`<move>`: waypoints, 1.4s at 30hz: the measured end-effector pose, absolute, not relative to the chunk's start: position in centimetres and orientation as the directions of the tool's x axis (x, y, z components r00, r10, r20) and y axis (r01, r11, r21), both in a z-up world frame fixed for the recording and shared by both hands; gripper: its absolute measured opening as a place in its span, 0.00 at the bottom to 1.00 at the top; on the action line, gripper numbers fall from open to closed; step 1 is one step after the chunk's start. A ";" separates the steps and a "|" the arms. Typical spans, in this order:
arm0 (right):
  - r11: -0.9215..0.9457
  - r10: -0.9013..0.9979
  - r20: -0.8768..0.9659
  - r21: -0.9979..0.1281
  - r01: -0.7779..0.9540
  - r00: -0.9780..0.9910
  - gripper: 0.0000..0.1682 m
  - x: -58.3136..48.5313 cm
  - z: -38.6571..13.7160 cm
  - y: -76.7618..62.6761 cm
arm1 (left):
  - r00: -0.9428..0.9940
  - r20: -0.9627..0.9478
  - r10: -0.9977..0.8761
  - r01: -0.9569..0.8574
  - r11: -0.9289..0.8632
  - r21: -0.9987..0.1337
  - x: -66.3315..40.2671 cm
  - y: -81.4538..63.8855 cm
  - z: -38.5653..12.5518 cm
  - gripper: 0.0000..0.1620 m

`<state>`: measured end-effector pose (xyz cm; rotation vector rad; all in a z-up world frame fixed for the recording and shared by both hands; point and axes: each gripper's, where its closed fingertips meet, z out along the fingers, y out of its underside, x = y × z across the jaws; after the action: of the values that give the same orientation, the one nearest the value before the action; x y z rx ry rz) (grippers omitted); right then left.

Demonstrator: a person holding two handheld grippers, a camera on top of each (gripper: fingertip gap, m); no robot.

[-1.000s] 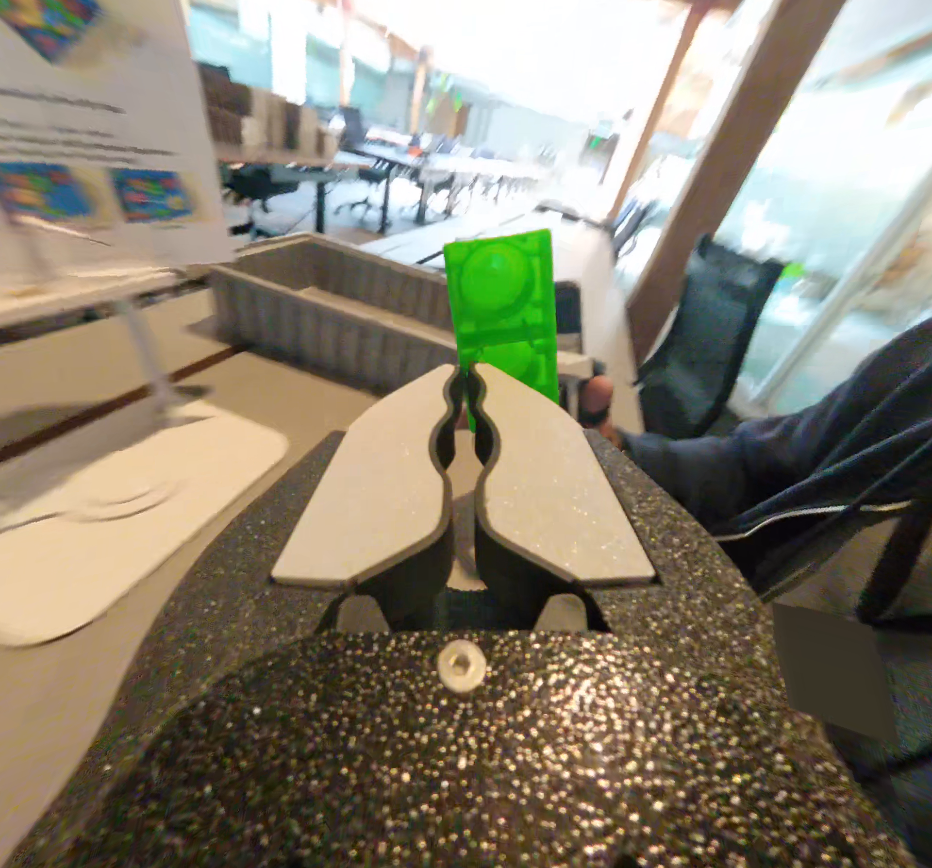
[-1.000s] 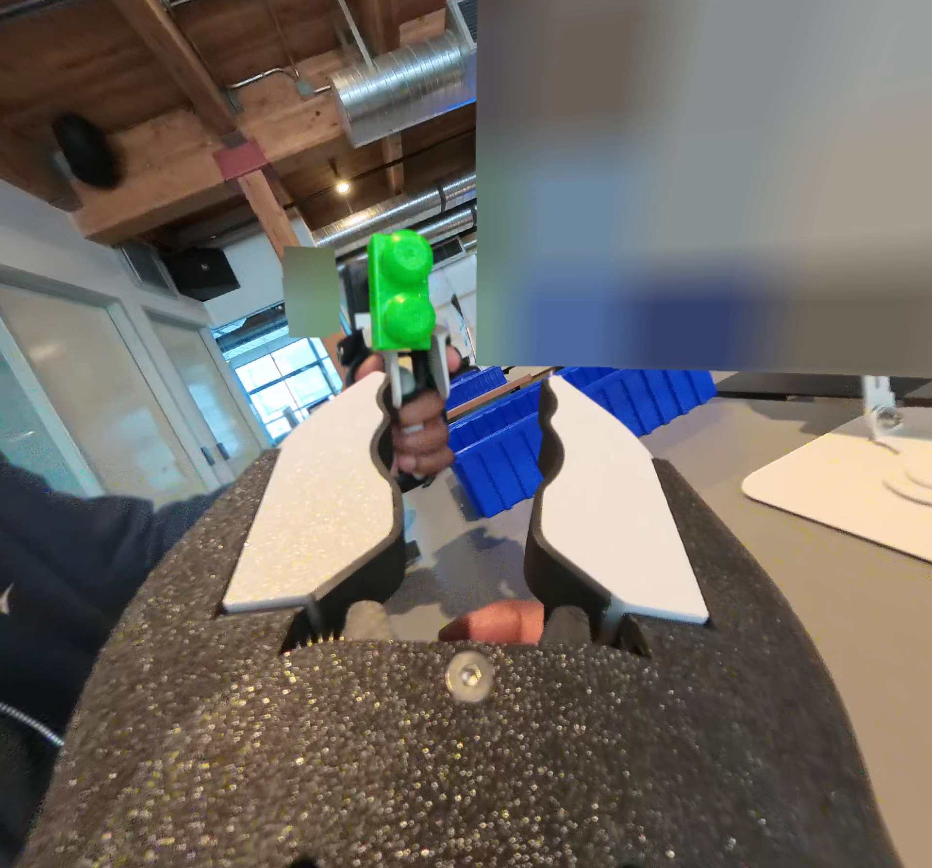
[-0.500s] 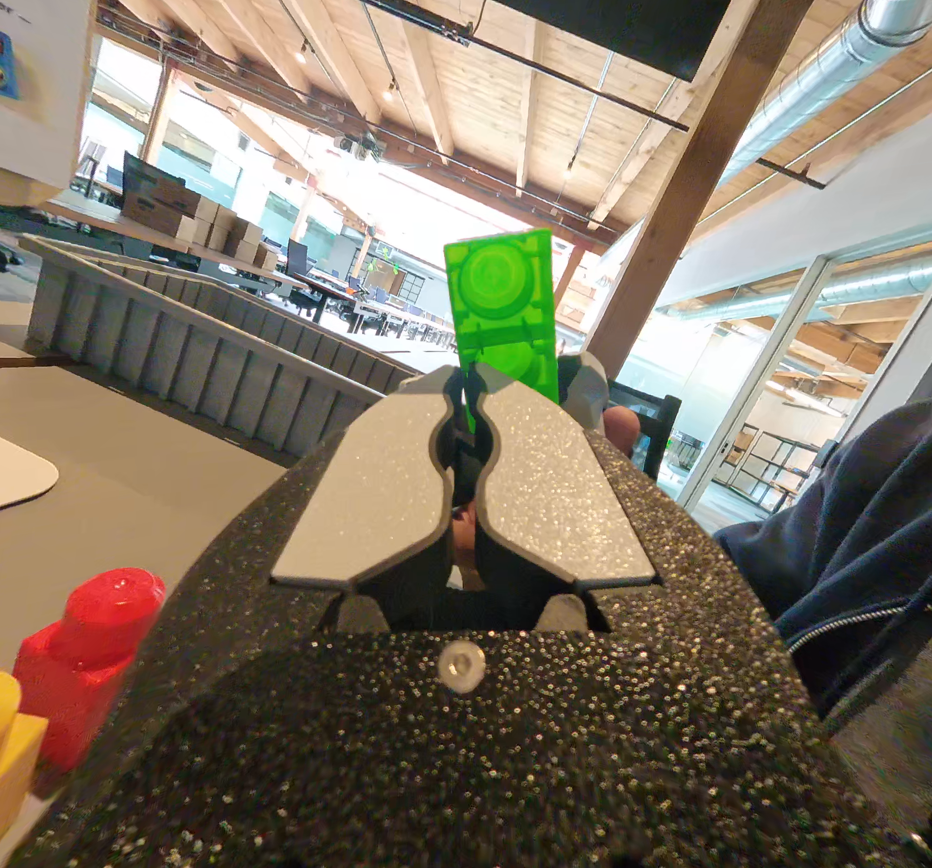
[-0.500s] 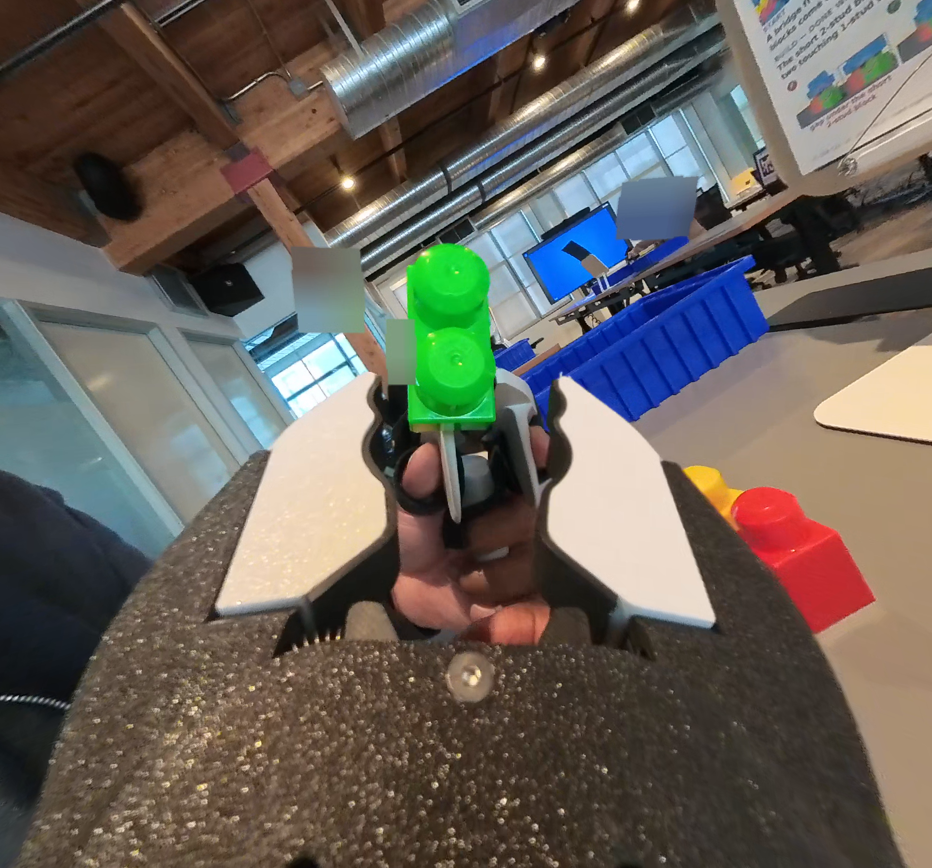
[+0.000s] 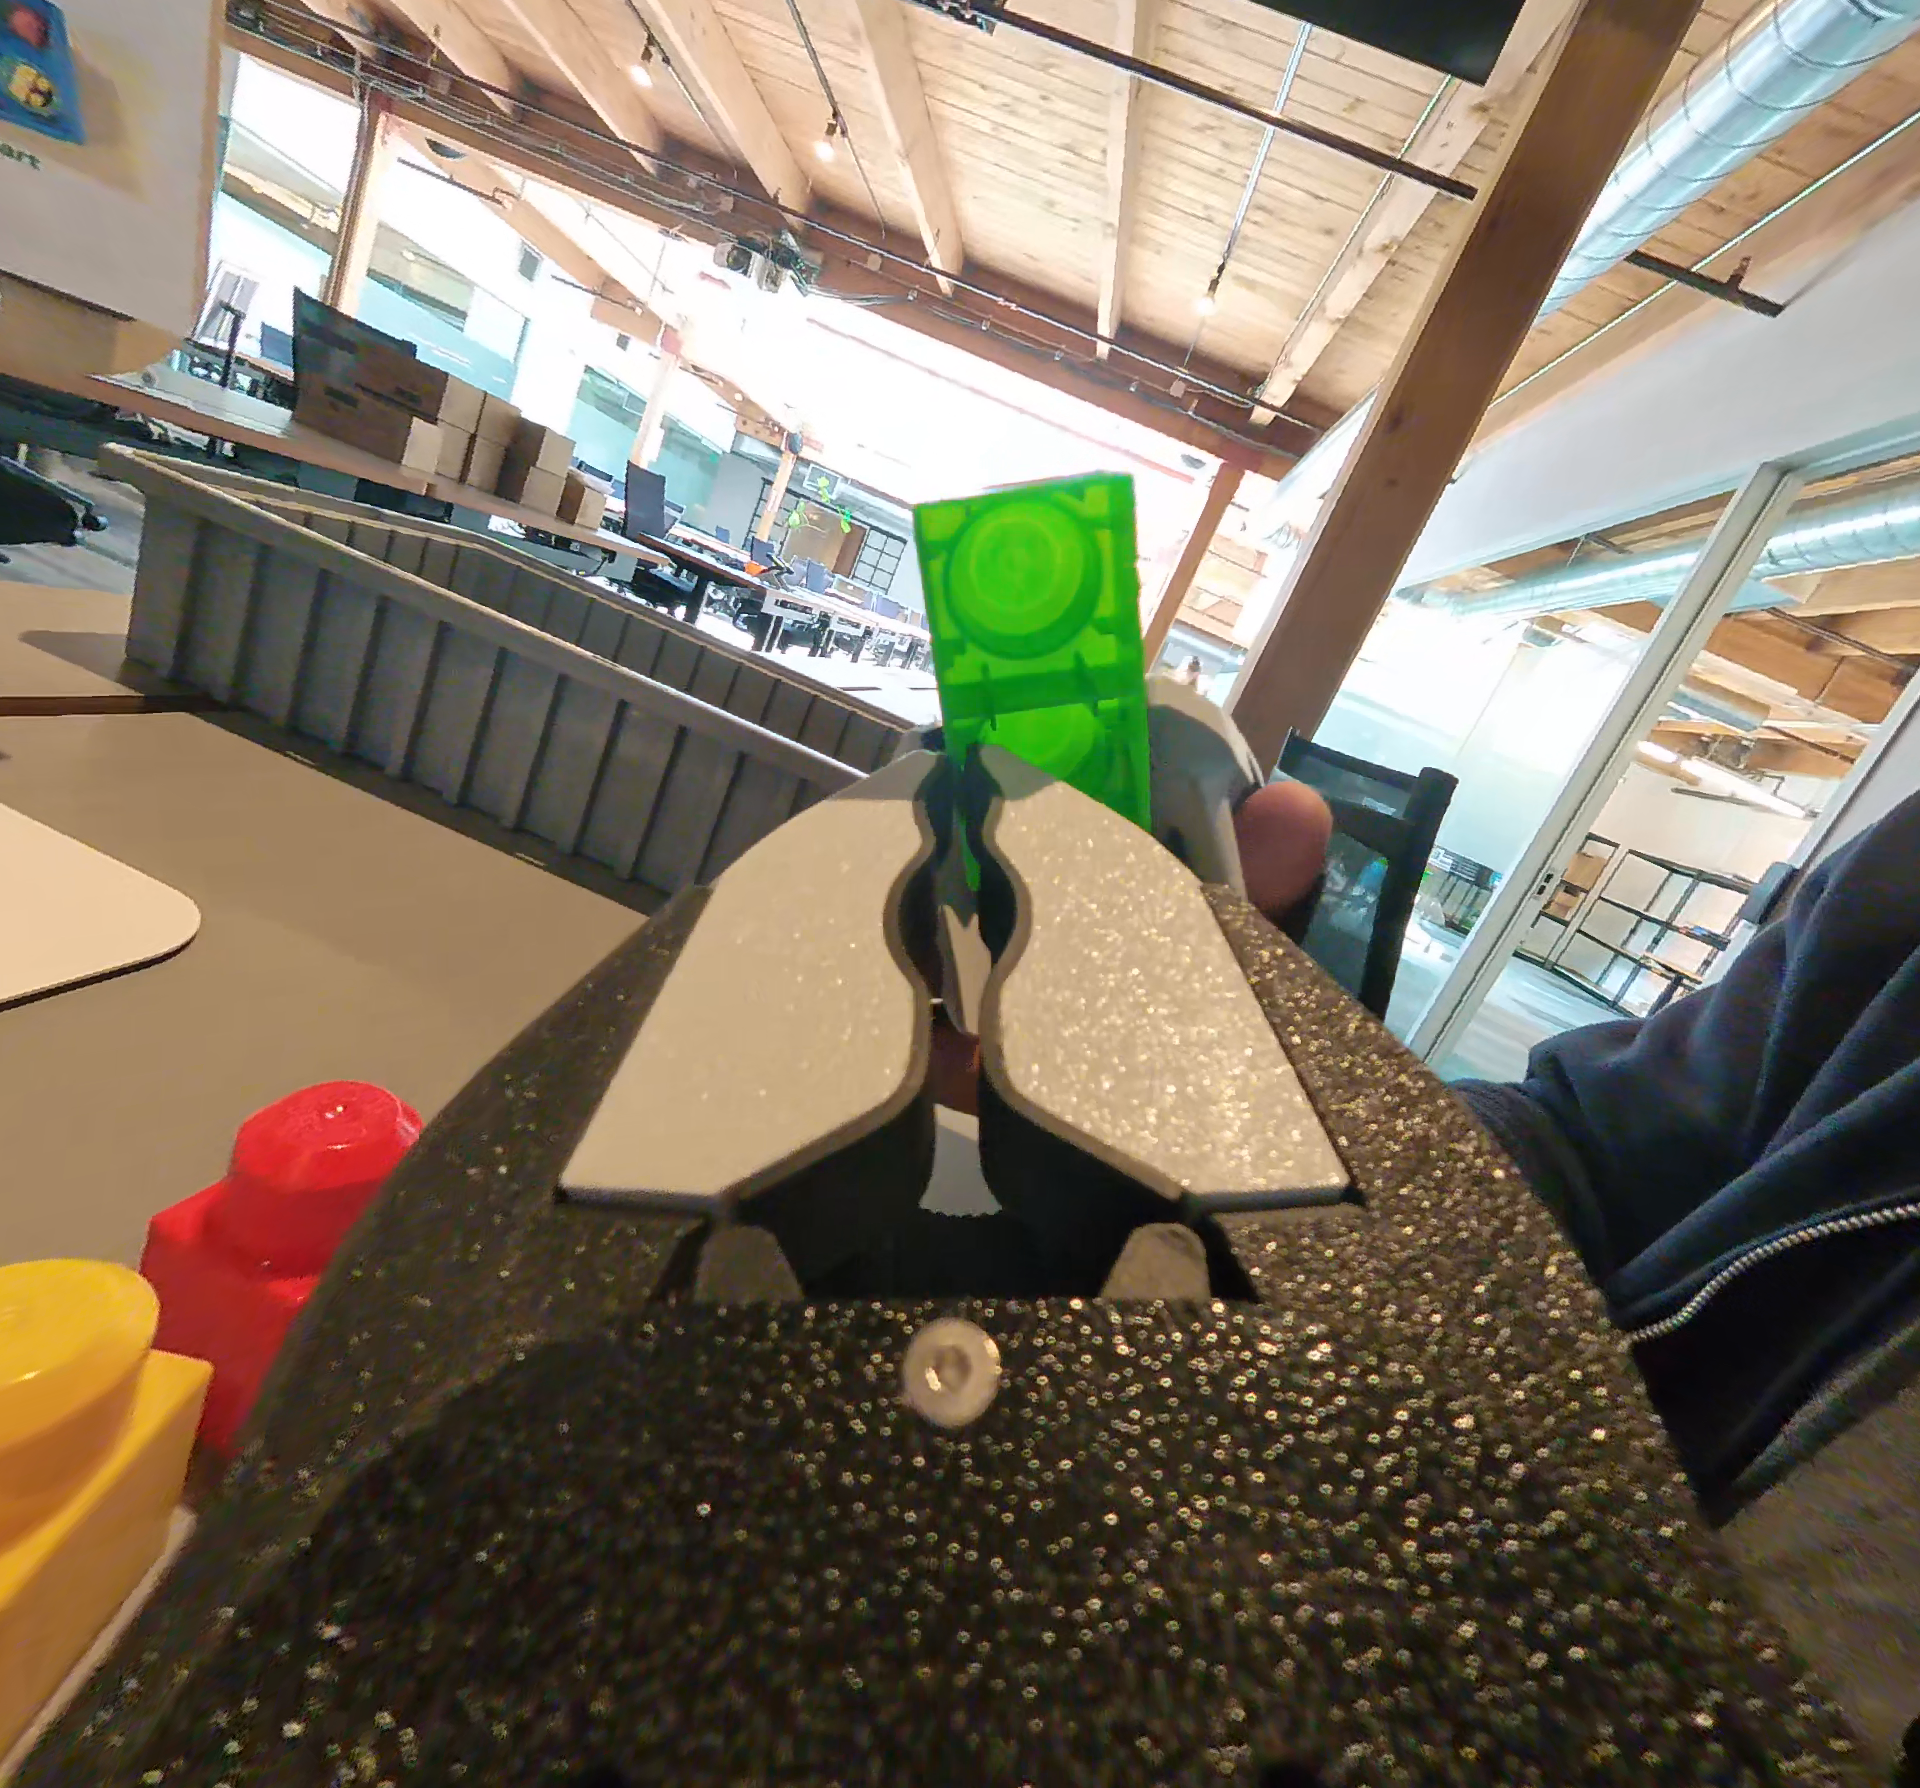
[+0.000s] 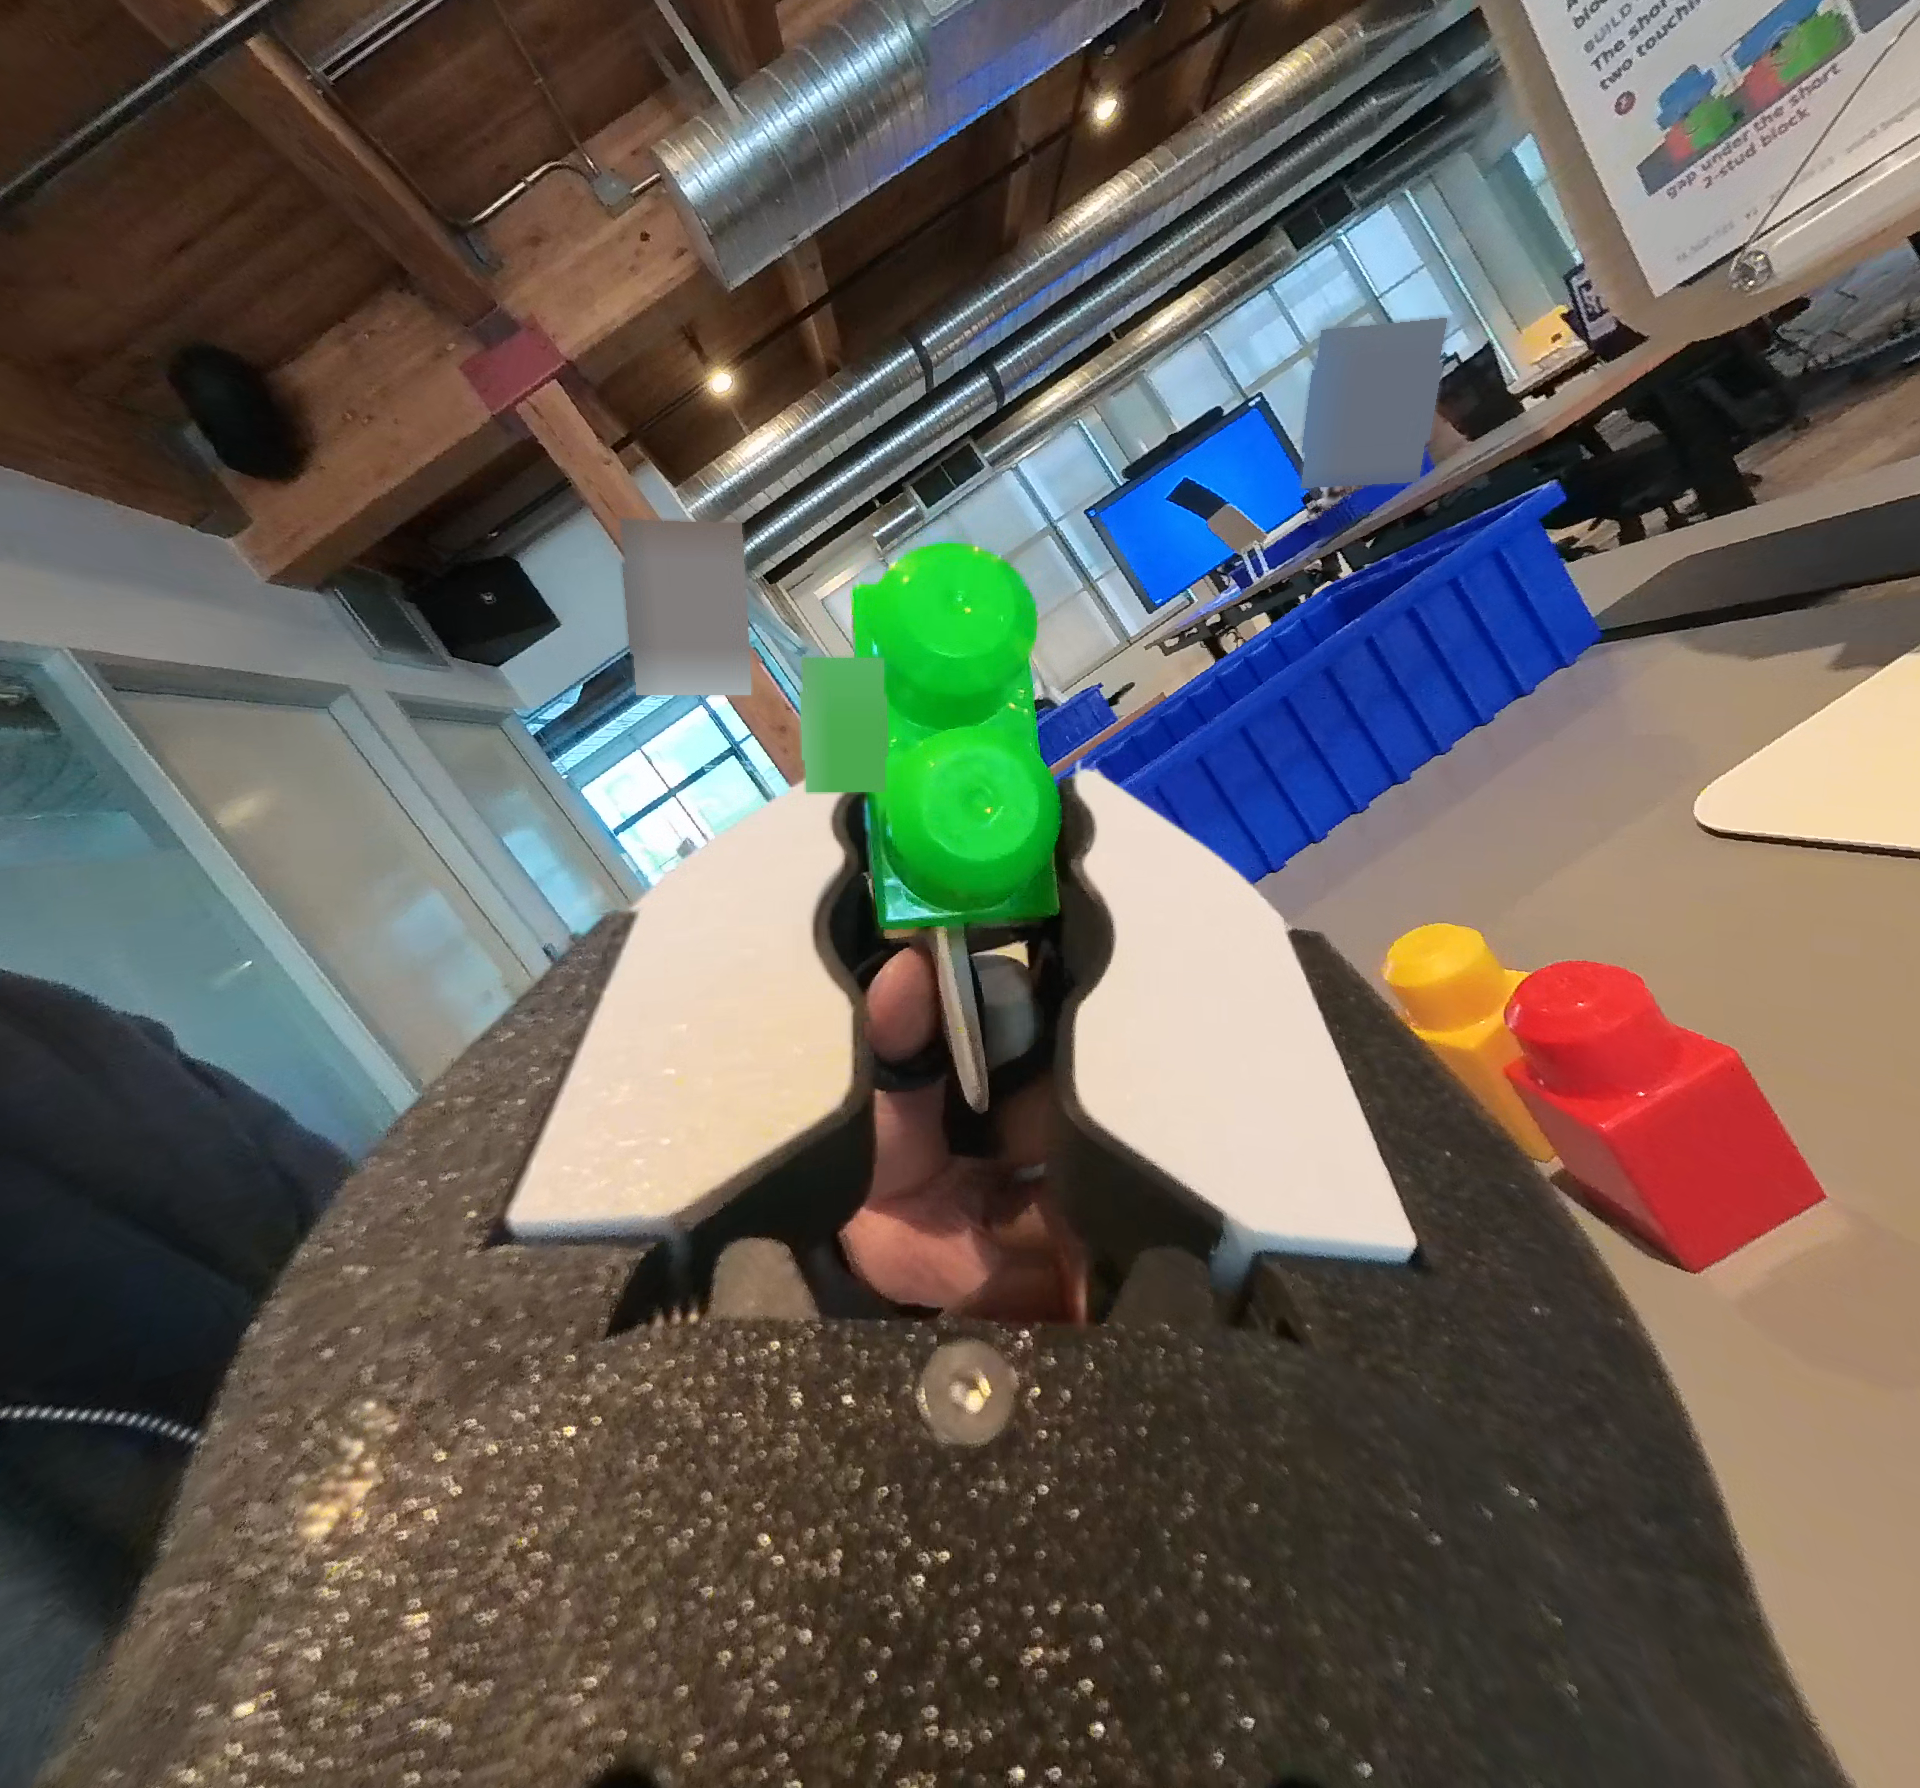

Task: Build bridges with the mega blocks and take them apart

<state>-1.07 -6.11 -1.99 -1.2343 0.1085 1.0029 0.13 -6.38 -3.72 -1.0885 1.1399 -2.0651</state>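
Observation:
A green two-stud block (image 5: 1029, 616) is held in the air above the grey table (image 5: 364, 907). My left gripper (image 5: 961, 782) is shut on the thin lower wall of this block, whose hollow underside faces this camera. In the right wrist view the same green block (image 6: 956, 699) shows its studs. My right gripper (image 6: 956, 793) has its pads closed against the block's two sides. The left gripper's fingertips (image 6: 961, 1011) show below the block, and a right finger (image 5: 1205, 772) shows behind it in the left wrist view.
A red block (image 6: 1642, 1104) and a yellow block (image 6: 1455, 1000) stand together on the table; they also show in the left wrist view (image 5: 281, 1208). A blue bin (image 6: 1351, 699), a grey bin (image 5: 468, 678), a white mat (image 6: 1829, 793) and an instruction sheet (image 6: 1714, 45) stand around. My left and right fingertips are right by each other.
Both grippers tilted upward and came together. The right gripper's jaws were wide apart and closed onto the sides of the green block. The left gripper kept its hold throughout.

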 end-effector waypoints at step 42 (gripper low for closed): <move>-0.015 0.502 -0.445 -0.861 -0.508 0.741 0.20 4.5 -2.8 -5.4 | -0.132 0.209 -0.969 -0.300 -0.162 -0.940 -2.2 5.4 -12.3 0.23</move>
<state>4.47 -5.41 -2.79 -1.3687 0.0049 0.8007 -2.21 5.36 -12.33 -1.4901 1.4555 -1.3237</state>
